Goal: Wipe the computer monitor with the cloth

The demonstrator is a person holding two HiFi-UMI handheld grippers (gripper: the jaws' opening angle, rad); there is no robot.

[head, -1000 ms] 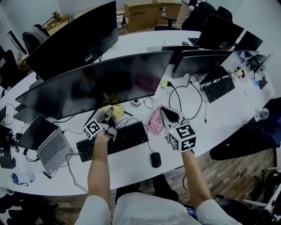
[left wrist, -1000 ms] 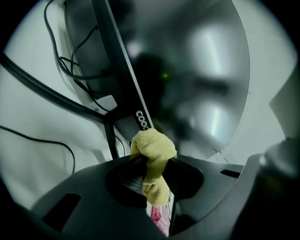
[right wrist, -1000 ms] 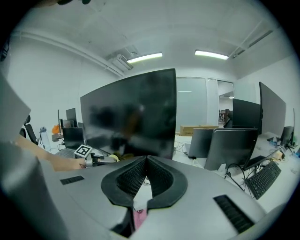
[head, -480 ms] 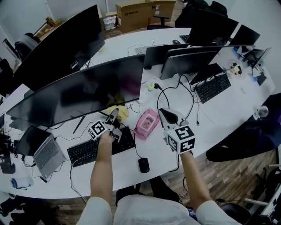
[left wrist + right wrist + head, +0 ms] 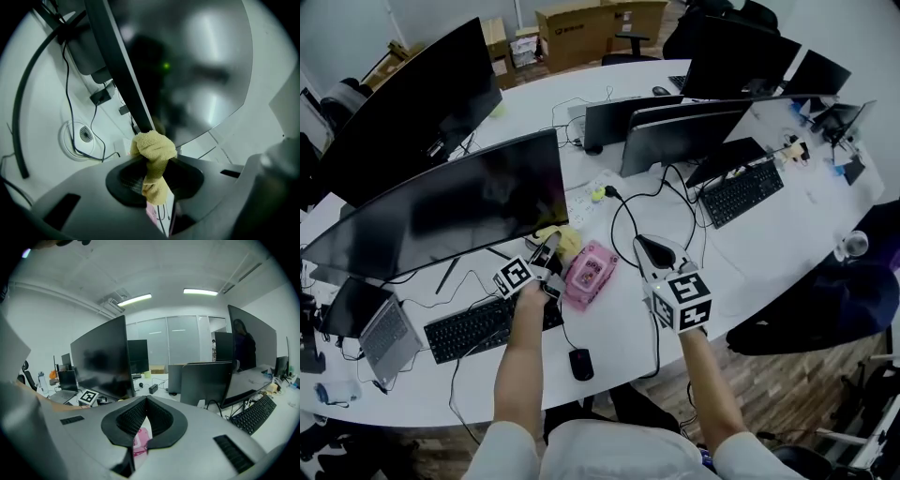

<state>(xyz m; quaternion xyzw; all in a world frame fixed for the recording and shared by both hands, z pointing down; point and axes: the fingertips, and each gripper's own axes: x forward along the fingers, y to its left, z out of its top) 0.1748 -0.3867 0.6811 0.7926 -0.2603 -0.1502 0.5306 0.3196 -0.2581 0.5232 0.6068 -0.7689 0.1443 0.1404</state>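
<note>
The big curved monitor point(image 5: 441, 211) stands on the white desk, its dark screen point(image 5: 187, 70) filling the left gripper view. My left gripper point(image 5: 548, 246) is shut on a bunched yellow cloth point(image 5: 562, 239) just below the screen's lower right corner. In the left gripper view the cloth point(image 5: 154, 150) sticks out past the jaws point(image 5: 152, 164) and sits against the screen's bottom edge. My right gripper point(image 5: 642, 244) hovers to the right over the desk, shut with nothing in it point(image 5: 145, 401). From there the monitor point(image 5: 101, 362) shows at the left.
A pink box point(image 5: 589, 274) lies between the two grippers. A black keyboard point(image 5: 473, 326), a mouse point(image 5: 580, 364) and a laptop point(image 5: 375, 323) lie near the desk's front edge. More monitors point(image 5: 675, 136), cables and a second keyboard point(image 5: 741, 192) crowd the right side.
My left gripper has carried the cloth rightward along the monitor's lower edge, from under its middle to its right corner. The right gripper has kept pace beside it.
</note>
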